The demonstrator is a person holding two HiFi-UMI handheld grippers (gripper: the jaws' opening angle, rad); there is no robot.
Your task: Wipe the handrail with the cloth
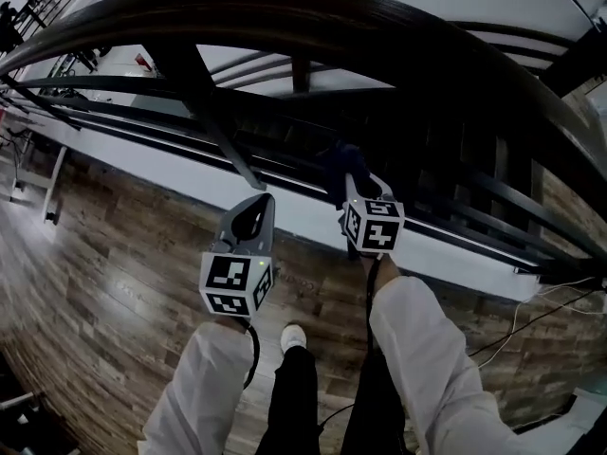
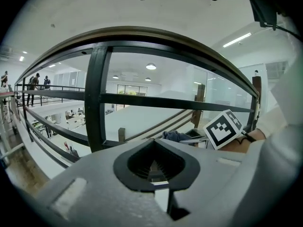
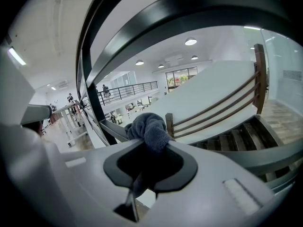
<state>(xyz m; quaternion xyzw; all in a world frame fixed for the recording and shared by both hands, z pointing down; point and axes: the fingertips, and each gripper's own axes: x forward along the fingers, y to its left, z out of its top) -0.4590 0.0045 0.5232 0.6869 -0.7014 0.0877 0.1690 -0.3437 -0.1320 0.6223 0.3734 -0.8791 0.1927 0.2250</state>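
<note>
The dark wooden handrail (image 1: 313, 22) arcs across the top of the head view on black metal posts (image 1: 204, 112). My right gripper (image 1: 349, 180) is shut on a bunched dark blue cloth (image 1: 341, 157), held below the top rail and in front of the balusters. In the right gripper view the cloth (image 3: 149, 129) bulges out of the right gripper (image 3: 144, 148), with the handrail (image 3: 189, 13) passing overhead and apart from it. My left gripper (image 1: 254, 205) hangs lower left of it, shut on nothing. From the left gripper (image 2: 152, 150) I see the handrail (image 2: 142, 32) above and the cloth (image 2: 174, 136) at the right.
A white ledge (image 1: 285, 211) runs under the railing along the wood floor (image 1: 104, 282). The person's legs and a white shoe (image 1: 293, 336) are below the grippers. Cables (image 1: 531, 325) lie at the right. Stairs (image 3: 246, 138) descend beyond the railing; people (image 2: 40, 82) stand at a far balcony.
</note>
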